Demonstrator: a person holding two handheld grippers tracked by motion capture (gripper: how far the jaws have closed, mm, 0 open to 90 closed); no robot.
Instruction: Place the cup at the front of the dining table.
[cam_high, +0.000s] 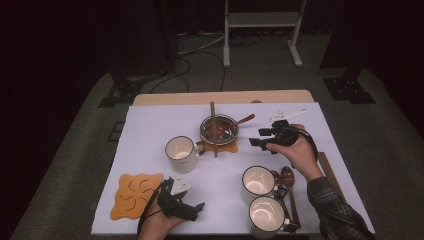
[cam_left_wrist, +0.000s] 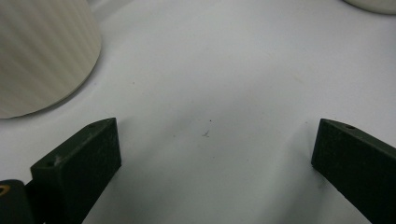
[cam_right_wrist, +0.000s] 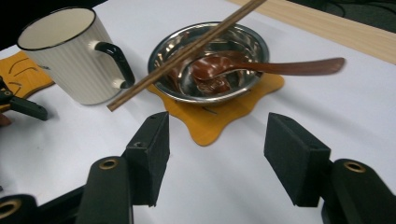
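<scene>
A steel bowl (cam_high: 219, 129) (cam_right_wrist: 210, 51) sits on an orange mat (cam_right_wrist: 210, 123) at the table's middle back. A wooden spoon (cam_right_wrist: 280, 66) rests in it and chopsticks (cam_high: 213, 125) (cam_right_wrist: 187, 49) lie across its rim. My right gripper (cam_high: 257, 137) (cam_right_wrist: 217, 135) hovers just right of the bowl, pointing at it, open with nothing between its jaws. My left gripper (cam_high: 197, 210) (cam_left_wrist: 217, 130) rests low near the front edge, open over bare white cloth. A ribbed white mug (cam_high: 181, 152) (cam_left_wrist: 42, 51) (cam_right_wrist: 70, 60) stands left of the bowl.
Two more white mugs (cam_high: 258, 182) (cam_high: 266, 215) stand at the front right with dark spoons (cam_high: 287, 180) beside them. An orange coaster (cam_high: 136, 195) lies at the front left. A wooden stick (cam_high: 330, 172) lies along the right edge of the white cloth (cam_high: 150, 125).
</scene>
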